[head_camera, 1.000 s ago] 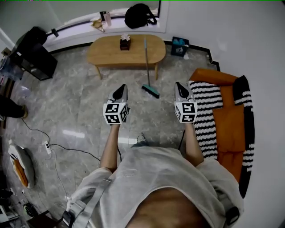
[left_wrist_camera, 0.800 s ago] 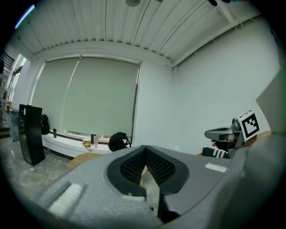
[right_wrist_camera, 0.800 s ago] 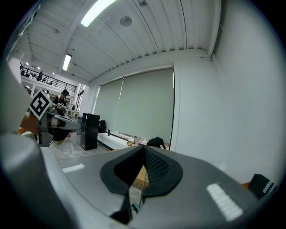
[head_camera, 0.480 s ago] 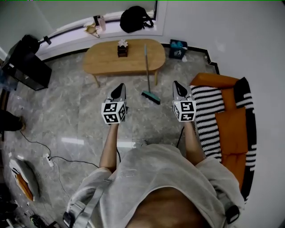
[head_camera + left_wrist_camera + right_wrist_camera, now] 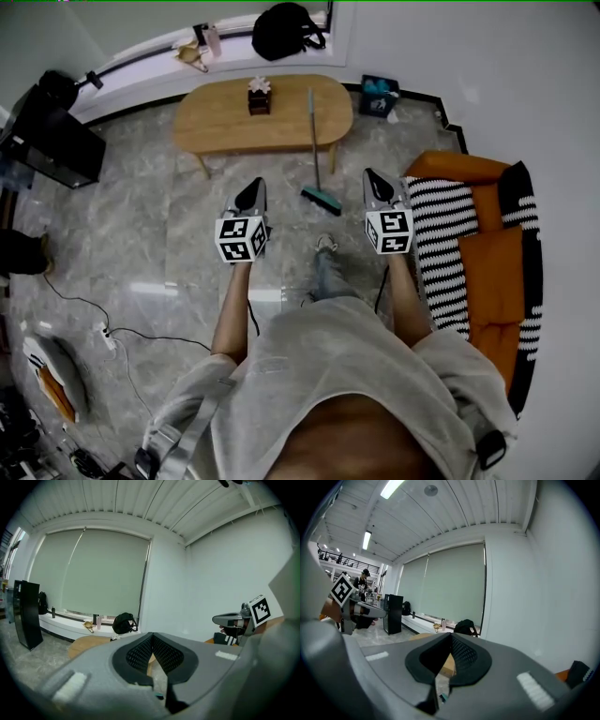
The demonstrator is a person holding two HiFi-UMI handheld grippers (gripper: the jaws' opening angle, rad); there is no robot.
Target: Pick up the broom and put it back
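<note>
Broom [image 5: 315, 150] leans against the wooden surface [image 5: 225, 117] at my twelve o'clock, bristles on the floor; my left gripper [image 5: 253, 190] and right gripper [image 5: 378, 185] are both closed on nothing.

The left gripper [image 5: 152, 639] fills the near foreground, its jaws meeting at the tips with nothing between them. Beyond lies a wooden table [image 5: 86, 644], and farther off a black bag [image 5: 123, 622] sits on the window ledge [image 5: 61, 620]. A black cabinet [image 5: 27, 613] stands far left, and the right gripper [image 5: 216, 619] hangs at the right.
</note>
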